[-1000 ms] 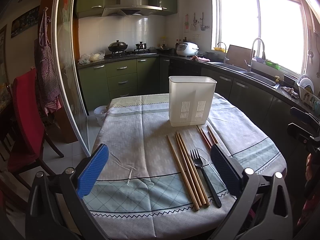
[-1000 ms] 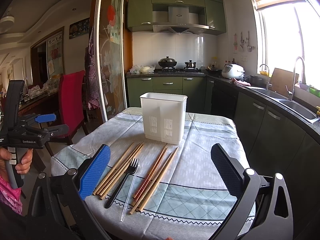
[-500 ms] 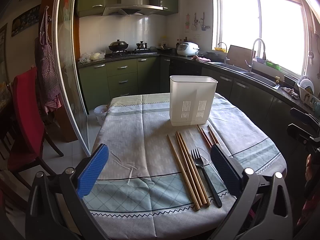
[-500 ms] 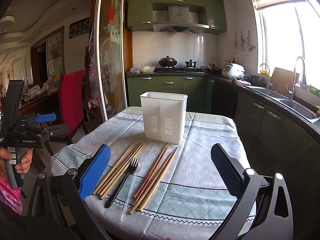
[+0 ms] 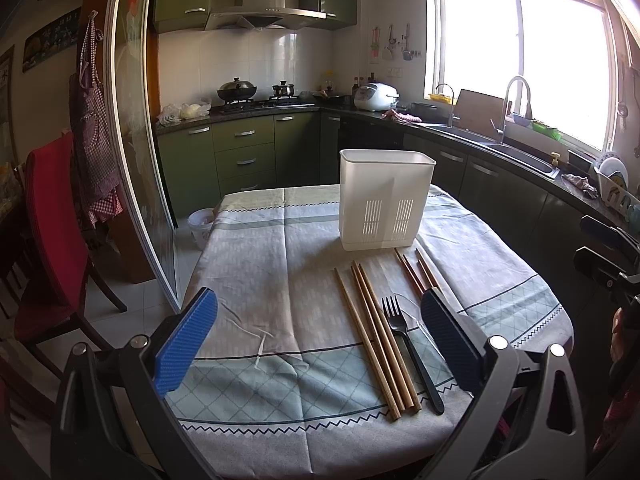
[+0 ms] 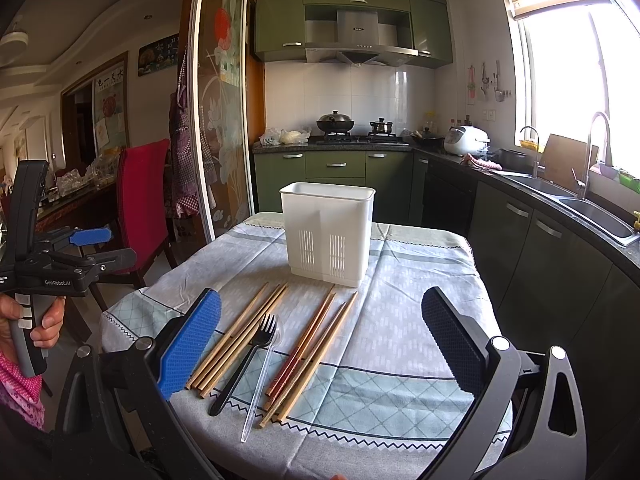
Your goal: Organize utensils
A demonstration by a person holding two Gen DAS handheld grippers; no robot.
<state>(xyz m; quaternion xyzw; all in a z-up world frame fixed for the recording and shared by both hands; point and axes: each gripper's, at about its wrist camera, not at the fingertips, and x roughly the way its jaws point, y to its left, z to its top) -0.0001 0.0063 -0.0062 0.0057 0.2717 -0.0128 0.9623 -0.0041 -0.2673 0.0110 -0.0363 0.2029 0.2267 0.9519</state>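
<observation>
A white utensil holder (image 6: 328,232) stands upright on the cloth-covered worktop (image 6: 408,312), and everything else is placed here in relation to it. Its front wall shows two slotted vent panels, and its inside cannot be seen from either view. Just in front of the holder, toward the cameras, the utensils lie flat on the cloth in loose rows pointing roughly at it. A set of pale wooden chopsticks (image 6: 236,338) lies on the left of the group in the right wrist view. Beside them rests a black fork (image 6: 250,360) with its tines toward the holder, and a clear plastic utensil (image 6: 260,384) lies alongside the fork, touching or nearly touching it. Further right, a second set of chopsticks (image 6: 312,350), some reddish brown, reaches almost to the foot of the holder. The left gripper (image 5: 320,340) is released, its blue-padded fingers (image 5: 186,346) spread wide with nothing between them, hovering in front of the holder at the near edge of the worktop. The right gripper (image 6: 320,340) is likewise spread wide and holds nothing, poised on the near side of the holder above the utensils.
</observation>
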